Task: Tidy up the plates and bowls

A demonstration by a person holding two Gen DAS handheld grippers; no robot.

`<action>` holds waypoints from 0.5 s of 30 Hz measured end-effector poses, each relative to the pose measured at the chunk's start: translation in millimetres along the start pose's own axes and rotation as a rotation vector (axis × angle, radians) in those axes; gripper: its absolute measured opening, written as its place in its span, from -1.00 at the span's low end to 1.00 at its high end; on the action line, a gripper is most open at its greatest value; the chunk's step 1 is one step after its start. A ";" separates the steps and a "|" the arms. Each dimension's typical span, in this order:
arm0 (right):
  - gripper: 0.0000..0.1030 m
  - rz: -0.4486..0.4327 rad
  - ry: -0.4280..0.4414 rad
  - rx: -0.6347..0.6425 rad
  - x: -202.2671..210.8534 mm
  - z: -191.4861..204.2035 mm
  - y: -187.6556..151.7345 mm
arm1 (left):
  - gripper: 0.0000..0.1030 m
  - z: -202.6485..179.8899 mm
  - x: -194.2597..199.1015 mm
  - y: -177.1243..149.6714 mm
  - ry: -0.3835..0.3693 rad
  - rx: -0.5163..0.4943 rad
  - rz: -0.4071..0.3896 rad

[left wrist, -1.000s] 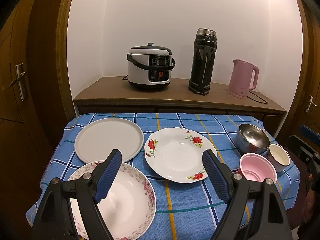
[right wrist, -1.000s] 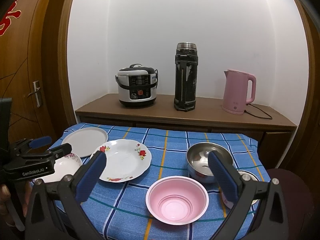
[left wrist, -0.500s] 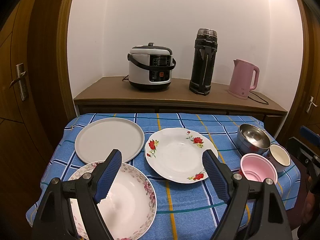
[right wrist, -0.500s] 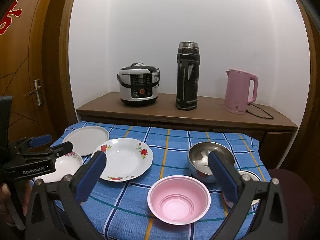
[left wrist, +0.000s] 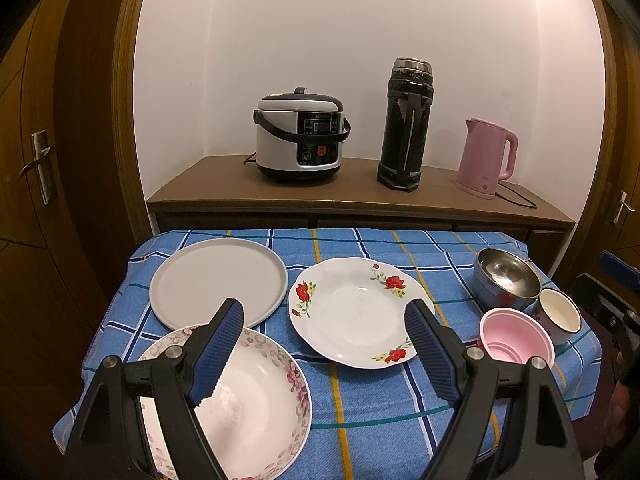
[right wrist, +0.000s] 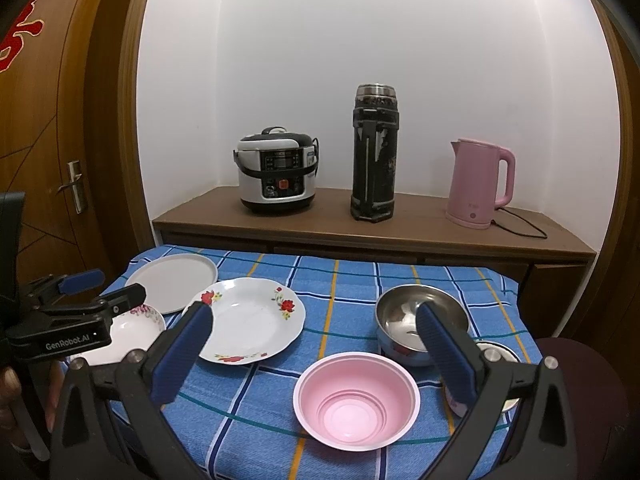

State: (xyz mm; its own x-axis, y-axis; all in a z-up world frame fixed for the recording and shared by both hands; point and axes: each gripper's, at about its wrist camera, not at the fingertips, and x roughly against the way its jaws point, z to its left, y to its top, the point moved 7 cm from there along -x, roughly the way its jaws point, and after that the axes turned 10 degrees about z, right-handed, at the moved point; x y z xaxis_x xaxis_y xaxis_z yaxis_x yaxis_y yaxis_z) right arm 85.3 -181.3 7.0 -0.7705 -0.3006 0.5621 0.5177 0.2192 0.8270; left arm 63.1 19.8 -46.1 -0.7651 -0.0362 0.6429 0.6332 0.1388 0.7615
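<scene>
Plates and bowls sit spread on the blue checked tablecloth [left wrist: 360,408]. Left wrist view: we see the left gripper [left wrist: 326,354] with jaws wide apart, holding nothing, above the near edge. Grey plate [left wrist: 218,280] far left, pink-flowered bowl [left wrist: 256,404] near left under the left finger, red-flowered plate [left wrist: 352,312] centre. Right side: steel bowl [left wrist: 506,278], white cup [left wrist: 558,316] and pink bowl [left wrist: 516,340] close together. Rice cooker [left wrist: 300,140], black flask [left wrist: 406,124] and pink kettle [left wrist: 486,158] stand on the shelf behind.

Right wrist view: we see the right gripper [right wrist: 314,354] also spread wide and empty, over the pink bowl [right wrist: 356,396]. Steel bowl [right wrist: 404,316] just behind it, red-flowered plate [right wrist: 248,320] to the left, grey plate [right wrist: 172,282] beyond.
</scene>
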 end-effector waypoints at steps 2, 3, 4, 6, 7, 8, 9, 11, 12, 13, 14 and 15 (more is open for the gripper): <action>1.00 0.000 0.003 -0.004 0.5 -1.4 -1.0 | 0.65 -0.6 0.2 0.1 0.002 0.000 -0.001; 1.00 0.001 0.004 -0.006 0.6 -1.3 -1.2 | 0.65 -0.4 0.1 0.2 0.002 0.000 0.000; 1.00 0.002 0.006 -0.006 -0.4 -2.5 -0.9 | 0.65 -0.8 0.1 -0.1 0.001 0.000 0.000; 1.00 0.004 0.007 -0.010 -1.1 -3.5 -1.2 | 0.65 -2.3 0.0 0.2 0.002 0.000 0.002; 1.00 0.006 0.008 -0.012 -1.7 -3.9 -1.3 | 0.65 -2.2 -0.3 0.3 0.003 0.001 0.002; 1.00 0.007 0.010 -0.014 -2.3 -4.0 -1.4 | 0.65 -1.9 -0.5 0.4 0.003 0.001 0.003; 1.00 0.008 0.013 -0.016 -2.9 -3.9 -1.5 | 0.65 -1.8 -0.9 0.3 0.005 0.002 0.003; 1.00 0.010 0.019 -0.020 -4.2 -2.8 -1.4 | 0.65 -1.3 -1.1 0.6 0.004 0.003 0.003; 1.00 0.010 0.021 -0.022 -5.1 -2.8 -1.2 | 0.65 -1.2 -1.4 0.8 0.005 0.003 0.003; 1.00 0.009 0.025 -0.023 -5.3 -2.1 -1.4 | 0.65 -1.0 -1.7 0.8 0.006 0.003 0.002; 1.00 0.010 0.028 -0.024 -5.9 -1.3 -1.5 | 0.65 -0.9 -1.8 0.6 0.006 0.002 0.002; 1.00 0.012 0.031 -0.025 -7.0 -0.6 -1.4 | 0.65 -0.1 -2.1 0.7 0.007 0.003 0.002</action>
State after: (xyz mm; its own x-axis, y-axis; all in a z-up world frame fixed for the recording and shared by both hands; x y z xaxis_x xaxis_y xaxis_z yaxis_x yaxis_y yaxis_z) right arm 90.3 -180.0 1.9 -0.7525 -0.3273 0.5714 0.5360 0.1998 0.8203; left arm 65.2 19.9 -46.9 -0.7631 -0.0429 0.6449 0.6343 0.1419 0.7600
